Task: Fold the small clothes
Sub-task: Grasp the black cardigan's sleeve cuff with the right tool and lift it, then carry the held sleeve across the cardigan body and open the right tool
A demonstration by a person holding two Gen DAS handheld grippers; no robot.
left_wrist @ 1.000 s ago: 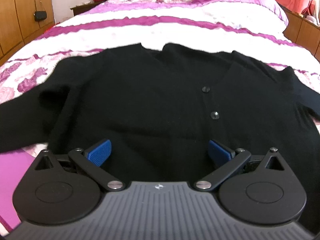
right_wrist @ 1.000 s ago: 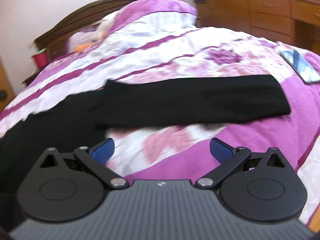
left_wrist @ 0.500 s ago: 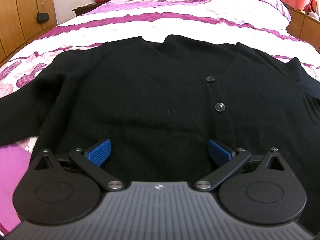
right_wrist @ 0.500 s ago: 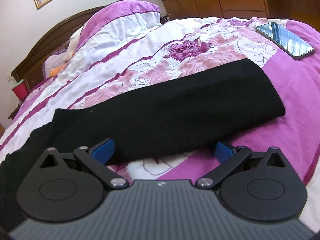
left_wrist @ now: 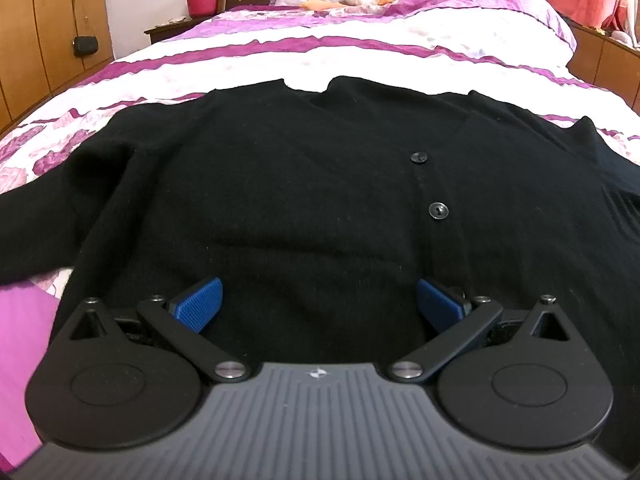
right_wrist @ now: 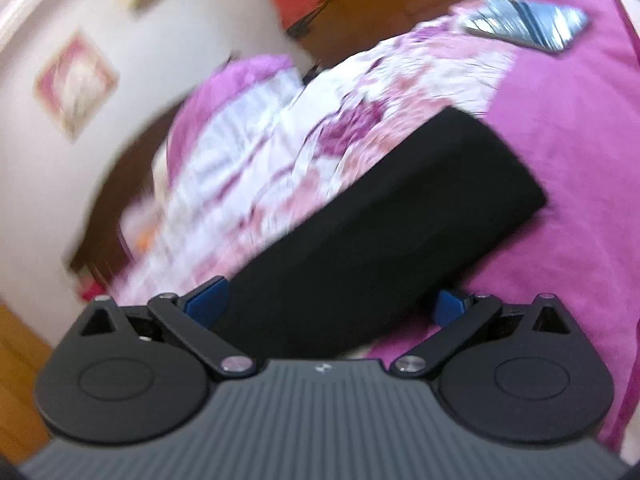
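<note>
Each gripper, the left gripper [left_wrist: 318,304] and the right gripper [right_wrist: 328,304], has a ribbed grey body with a small white logo, two round black discs, black link arms with silver screws, and blue ridged fingers [left_wrist: 198,304].

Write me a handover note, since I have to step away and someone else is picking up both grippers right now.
Left gripper: open, holding nothing, low over the hem of the black cardigan.
Right gripper: open, with the cardigan's sleeve between its fingers, not clamped; this view is motion-blurred.
Things: cardigan lies spread front-up on the bedspread, two buttons showing; the sleeve stretches out sideways. A phone lies beyond the cuff.
Done: garment laid flat.
Left: no fold shows yet. Probably close on the sleeve and fold it across the body.
</note>
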